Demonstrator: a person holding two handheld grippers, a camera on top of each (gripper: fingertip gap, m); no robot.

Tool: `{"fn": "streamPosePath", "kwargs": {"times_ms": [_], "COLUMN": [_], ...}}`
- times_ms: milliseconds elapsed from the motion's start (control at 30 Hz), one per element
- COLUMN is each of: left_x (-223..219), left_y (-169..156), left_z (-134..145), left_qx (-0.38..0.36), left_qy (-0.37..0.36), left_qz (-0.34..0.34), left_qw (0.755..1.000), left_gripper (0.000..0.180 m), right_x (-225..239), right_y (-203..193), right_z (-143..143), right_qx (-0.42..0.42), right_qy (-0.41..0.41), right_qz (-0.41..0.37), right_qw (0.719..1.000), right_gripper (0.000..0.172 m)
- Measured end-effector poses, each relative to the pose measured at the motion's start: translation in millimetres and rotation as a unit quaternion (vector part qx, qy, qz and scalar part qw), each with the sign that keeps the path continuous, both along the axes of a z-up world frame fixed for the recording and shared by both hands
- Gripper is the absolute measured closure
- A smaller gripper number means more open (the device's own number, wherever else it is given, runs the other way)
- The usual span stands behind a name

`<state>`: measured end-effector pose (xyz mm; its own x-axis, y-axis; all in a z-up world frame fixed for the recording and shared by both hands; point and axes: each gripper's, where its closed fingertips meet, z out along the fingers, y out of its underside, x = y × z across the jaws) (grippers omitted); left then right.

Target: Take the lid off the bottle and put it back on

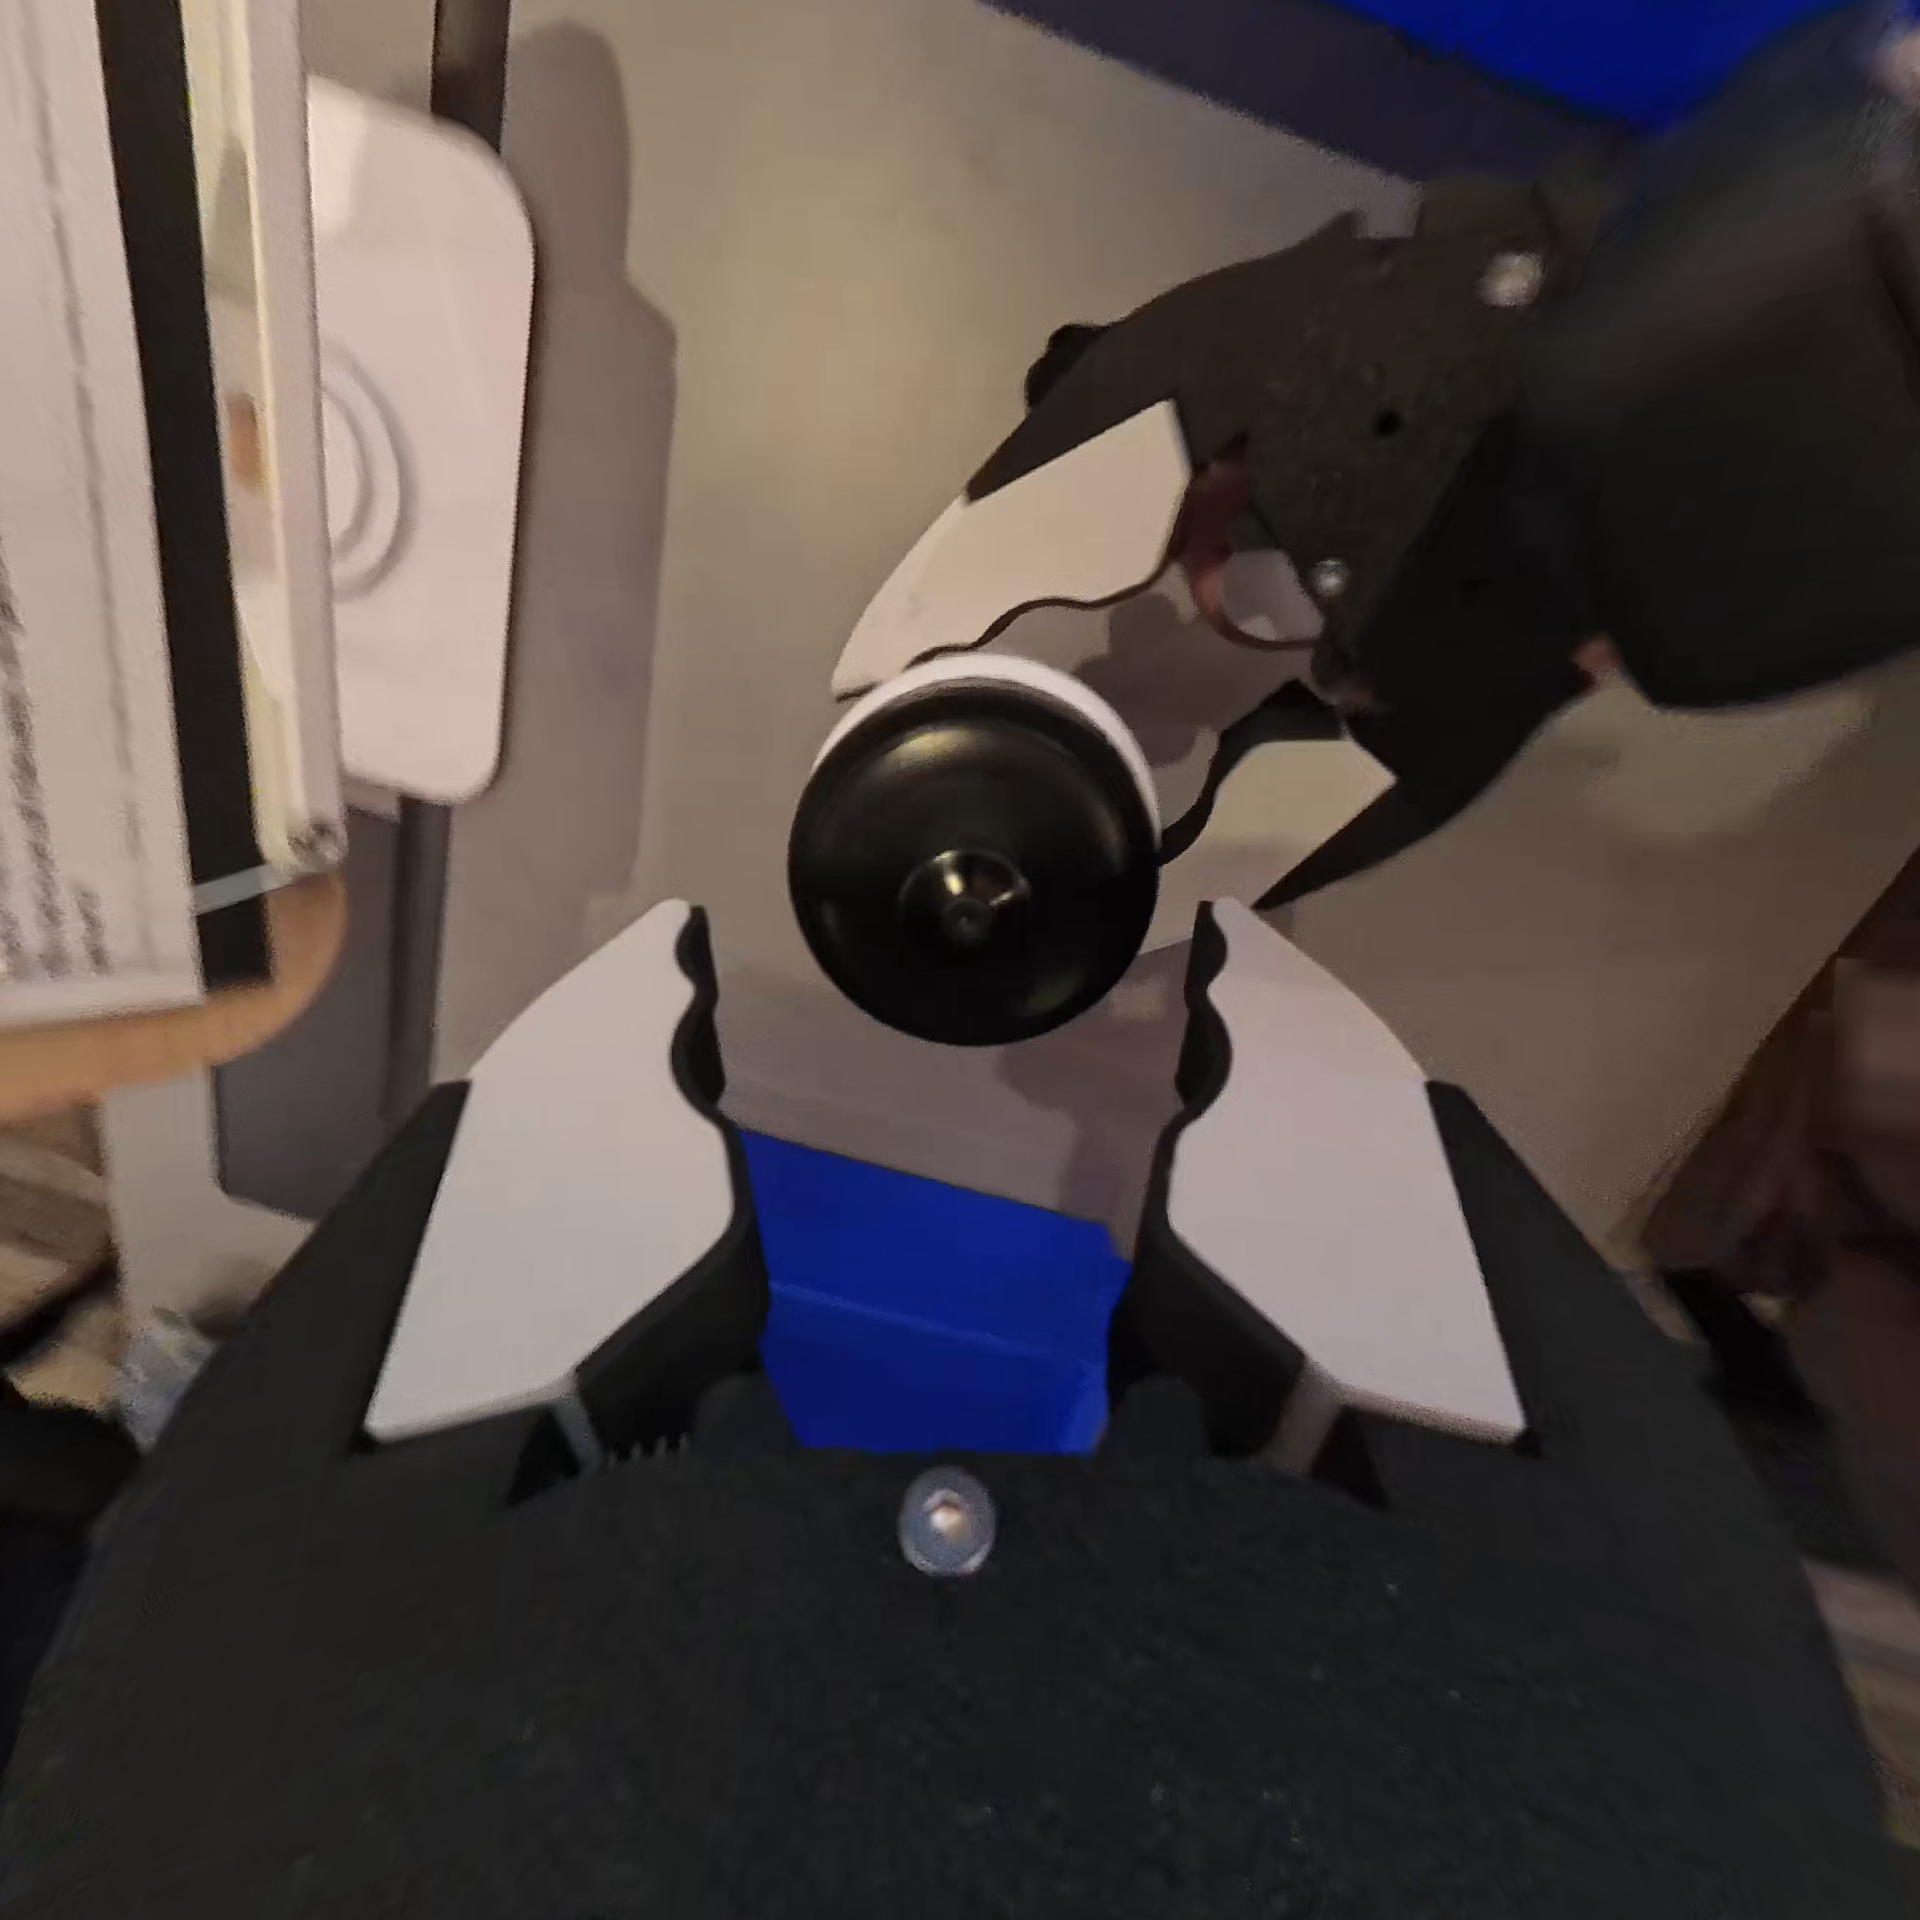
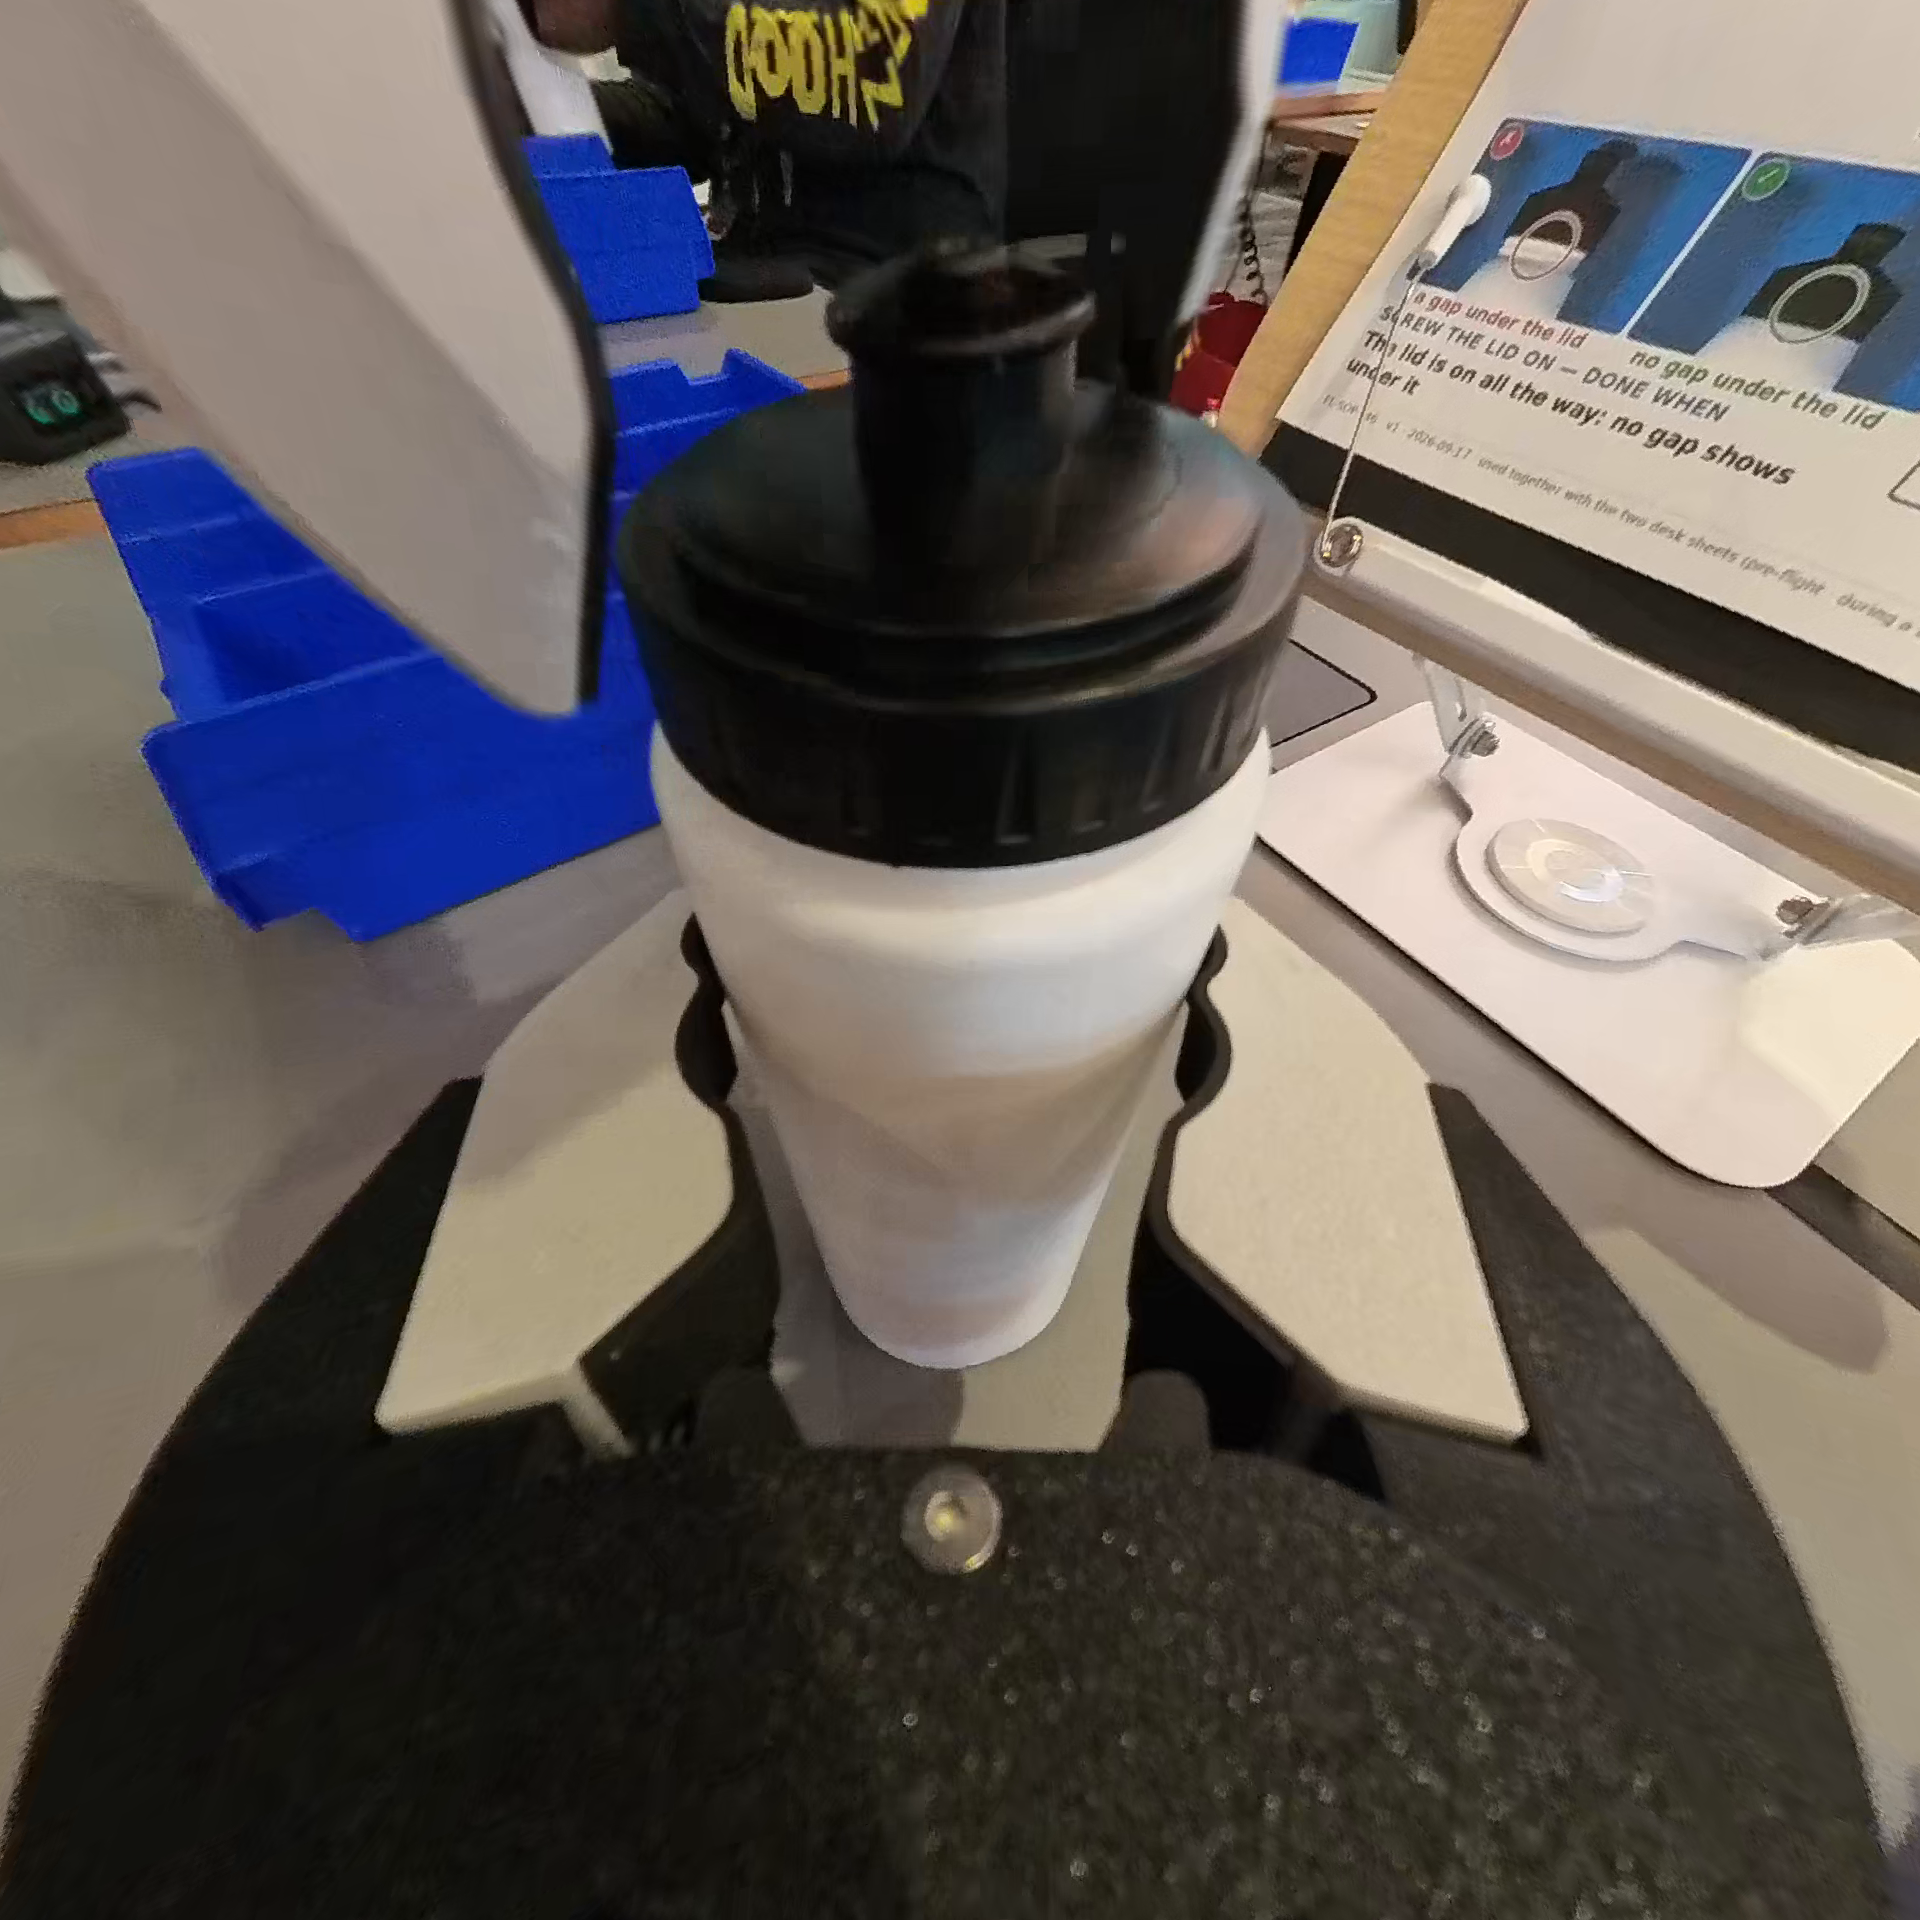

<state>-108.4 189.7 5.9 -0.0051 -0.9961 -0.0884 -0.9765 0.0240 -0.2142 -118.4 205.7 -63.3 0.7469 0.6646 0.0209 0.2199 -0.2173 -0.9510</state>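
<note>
Bottle (image 2: 956, 1039), white with a black screw lid (image 2: 956, 665) and pull spout, stands upright at centre of the right wrist view. Right gripper (image 2: 951, 1029) is clamped on the white body below the shoulder, both pads pressed against its sides. Lid sits fully down; no gap shows under its ribbed skirt.

Left gripper (image 1: 951, 956) hangs over the lid, seen at centre of the left wrist view, spread wide and holding nothing. The lid lies just beyond its fingertips, not between them.

Judgement: the step in hand is seizing the lid to unscrew it.
- Centre the left gripper on the spout axis before closing.
- Bite on the ribbed skirt, not the spout.
- Keep the right hold firm so the body does not turn.
- Blue bins (image 2: 395, 727) at left and the sign stand (image 2: 1621, 935) at right sit near; avoid wide swings.
</note>
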Motion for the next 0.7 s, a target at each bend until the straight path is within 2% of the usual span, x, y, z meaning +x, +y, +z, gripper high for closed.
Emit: {"fn": "streamPosePath", "kwargs": {"times_ms": [67, 100, 200, 233, 267, 333, 467, 600, 633, 700], "left_x": [2.0, 0.7, -8.2, -9.5, -9.1, -9.0, -7.2, -5.5, -5.7, -8.1], "left_y": [-6.6, -3.4, 6.6, 5.7, 5.0, 4.6, 0.9, -4.2, -5.6, -8.3], "left_z": [2.2, -0.2, -15.1, -18.5, -19.1, -17.8, -16.5, -14.9, -14.5, -14.7], "left_qx": [0.013, 0.035, 0.055, 0.044, 0.036, 0.023, -0.008, -0.037, -0.034, -0.024], "left_qy": [-0.014, -0.007, 0.047, 0.055, 0.054, 0.050, 0.037, 0.014, 0.010, 0.016], "left_qz": [-0.097, -0.123, -0.130, -0.126, -0.120, -0.094, 0.008, 0.184, 0.202, 0.183], "left_qw": [0.995, 0.992, 0.989, 0.990, 0.991, 0.994, 0.999, 0.982, 0.979, 0.983], "left_gripper": [0.095, 0.095, 0.097, 0.108, 0.109, 0.110, 0.110, 0.111, 0.111, 0.111], "right_x": [0.2, 0.3, 0.2, 0.2, 0.2, 0.4, 1.0, 1.2, 0.7, 0.3], "right_y": [0.8, 0.9, 0.7, 0.7, 0.6, 0.7, 1.5, 1.9, 1.4, 0.0], "right_z": [0.0, 0.0, 0.1, 0.0, 0.1, 0.1, 0.1, 0.2, 0.2, 0.1], "right_qx": [-0.001, 0.000, 0.001, 0.001, 0.001, 0.001, 0.000, 0.001, 0.002, 0.003], "right_qy": [0.004, 0.005, 0.004, 0.004, 0.003, 0.004, 0.006, 0.008, 0.004, -0.001], "right_qz": [0.000, 0.001, 0.001, 0.001, 0.001, 0.001, -0.004, -0.009, -0.007, -0.004], "right_qw": [1.000, 1.000, 1.000, 1.000, 1.000, 1.000, 1.000, 1.000, 1.000, 1.000], "right_gripper": [0.086, 0.086, 0.086, 0.086, 0.086, 0.086, 0.086, 0.086, 0.086, 0.086]}}
